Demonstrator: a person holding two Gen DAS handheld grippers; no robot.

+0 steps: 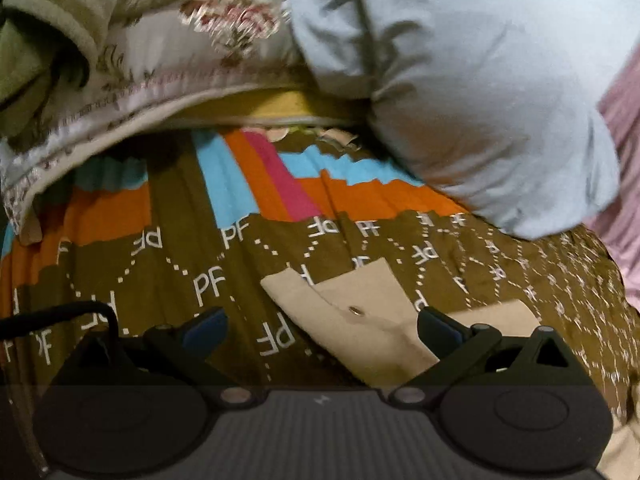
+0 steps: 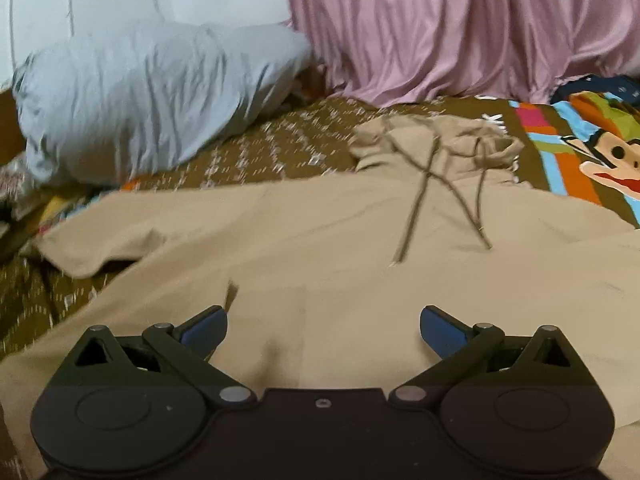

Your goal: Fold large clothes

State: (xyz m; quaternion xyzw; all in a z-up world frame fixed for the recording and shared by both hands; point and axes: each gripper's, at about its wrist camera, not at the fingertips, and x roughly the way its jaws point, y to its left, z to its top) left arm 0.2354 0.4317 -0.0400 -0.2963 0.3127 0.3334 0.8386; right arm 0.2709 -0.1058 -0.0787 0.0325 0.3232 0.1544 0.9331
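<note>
Lying flat, the tan hoodie (image 2: 320, 240) points hood-end away (drawcords crossed), both grippers' fingers (image 2: 206, 330) wide, empty.

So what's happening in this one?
A person holding a gripper in each hand is working on a beige hooded garment spread on a bed with a brown patterned bedsheet. Both the left gripper and the right gripper are open and hold nothing. The right one hovers over the garment's body, its hood and drawstrings at the far end. The left one looks at a beige edge with a snap button. A pale blue pillow lies at the head. No fold is visible yet.
</note>
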